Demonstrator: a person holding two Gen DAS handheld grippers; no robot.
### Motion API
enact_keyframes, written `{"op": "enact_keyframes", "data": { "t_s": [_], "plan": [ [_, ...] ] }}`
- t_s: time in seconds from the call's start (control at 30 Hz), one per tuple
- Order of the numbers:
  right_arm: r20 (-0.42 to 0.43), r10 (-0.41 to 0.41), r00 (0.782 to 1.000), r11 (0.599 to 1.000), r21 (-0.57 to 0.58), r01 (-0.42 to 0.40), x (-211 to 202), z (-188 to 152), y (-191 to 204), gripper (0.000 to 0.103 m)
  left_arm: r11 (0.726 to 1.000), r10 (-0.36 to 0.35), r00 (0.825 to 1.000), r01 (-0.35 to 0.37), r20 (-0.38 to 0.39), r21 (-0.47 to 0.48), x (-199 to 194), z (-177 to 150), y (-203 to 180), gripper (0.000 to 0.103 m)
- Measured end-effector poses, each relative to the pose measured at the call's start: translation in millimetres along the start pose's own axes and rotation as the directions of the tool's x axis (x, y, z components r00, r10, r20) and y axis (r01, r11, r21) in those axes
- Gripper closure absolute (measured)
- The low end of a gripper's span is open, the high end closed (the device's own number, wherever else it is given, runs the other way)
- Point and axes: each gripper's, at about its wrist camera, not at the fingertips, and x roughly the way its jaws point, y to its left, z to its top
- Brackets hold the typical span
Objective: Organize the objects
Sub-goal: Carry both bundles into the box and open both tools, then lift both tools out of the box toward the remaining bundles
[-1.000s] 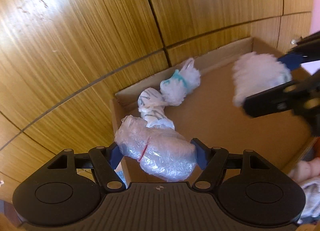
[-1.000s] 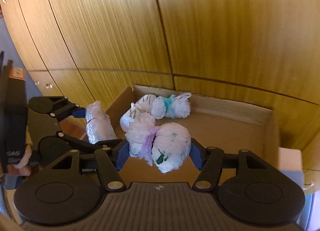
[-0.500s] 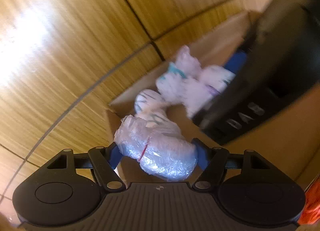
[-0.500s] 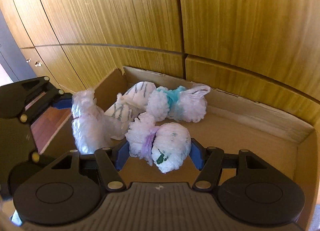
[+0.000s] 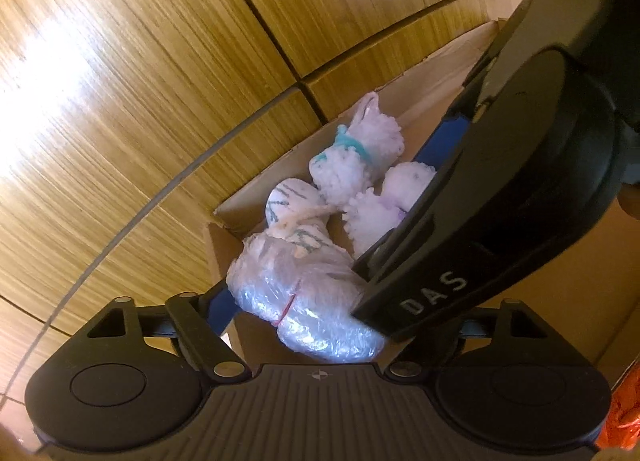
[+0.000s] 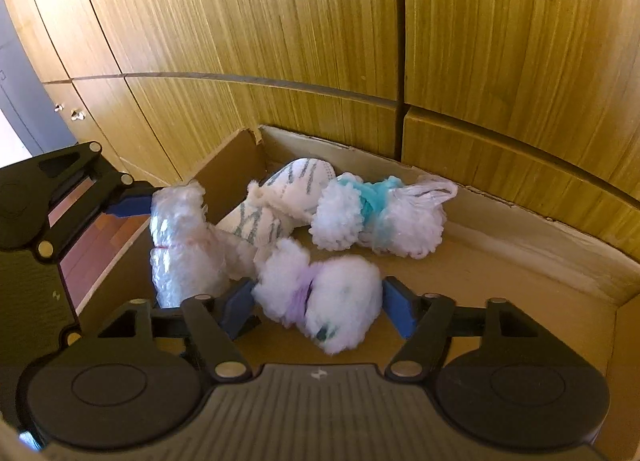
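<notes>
In the left wrist view my left gripper [image 5: 316, 301] has its jaws opening around a bubble-wrap bundle [image 5: 304, 301] tied with a red band. The bundle sits at the left corner of a cardboard box [image 5: 224, 245]. My right gripper [image 6: 320, 301] is low inside the box, jaws opening. A blurred fluffy white bundle [image 6: 320, 301] with a purple band lies between its blue pads [image 6: 396, 309]. Its black housing [image 5: 520, 201] crosses the left wrist view and hides my left gripper's right finger. A striped bundle [image 6: 288, 189] and a teal-banded bundle [image 6: 376, 217] lie behind.
Wooden cabinet doors [image 6: 280, 41] rise right behind the box's back wall [image 6: 520, 201]. The box floor [image 6: 520, 281] to the right of the bundles is bare cardboard. Small knobs [image 6: 76, 114] show on the cabinets at far left. Something orange [image 5: 624, 421] sits at the lower right.
Both pairs of jaws have widened. The right gripper came down into the box beside the left one and now fills the right of the left wrist view. The purple-banded bundle has sagged.
</notes>
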Motion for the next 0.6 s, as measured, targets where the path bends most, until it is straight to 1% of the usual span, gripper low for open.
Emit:
{"op": "enact_keyframes", "data": {
  "t_s": [0.03,0.1,0.23,0.5,0.53,0.6],
  "plan": [
    [0.004,-0.001,1.0,1.0,0.002,0.001,0.0,0.7,0.4,0.029,1.0,0.01,1.0,-0.01,0.004,0.001,-1.9,0.5,0.2,0.013],
    [0.006,-0.002,1.0,1.0,0.01,0.002,-2.4,1.3,0.2,0.028,1.0,0.017,1.0,-0.017,0.01,-0.002,-5.3,1.3,2.3,0.013],
    [0.012,-0.006,1.0,1.0,0.021,0.006,-6.3,3.1,-0.5,0.026,0.999,0.005,1.0,-0.005,0.014,-0.033,-13.2,4.4,11.1,0.012],
    [0.016,-0.011,1.0,0.999,0.034,0.011,-12.7,4.1,0.3,0.026,0.999,0.005,1.0,-0.004,0.012,-0.043,-26.5,9.4,22.7,0.01],
    [0.017,-0.013,1.0,0.999,0.035,0.012,-12.3,4.5,1.3,0.026,0.999,0.004,1.0,-0.004,0.012,-0.052,-28.9,6.2,23.0,0.009],
    [0.024,-0.014,1.0,0.999,0.036,0.013,-14.5,5.2,2.5,0.025,0.997,-0.005,1.0,0.005,0.008,-0.076,-25.2,12.8,9.0,0.009]
  ]
}}
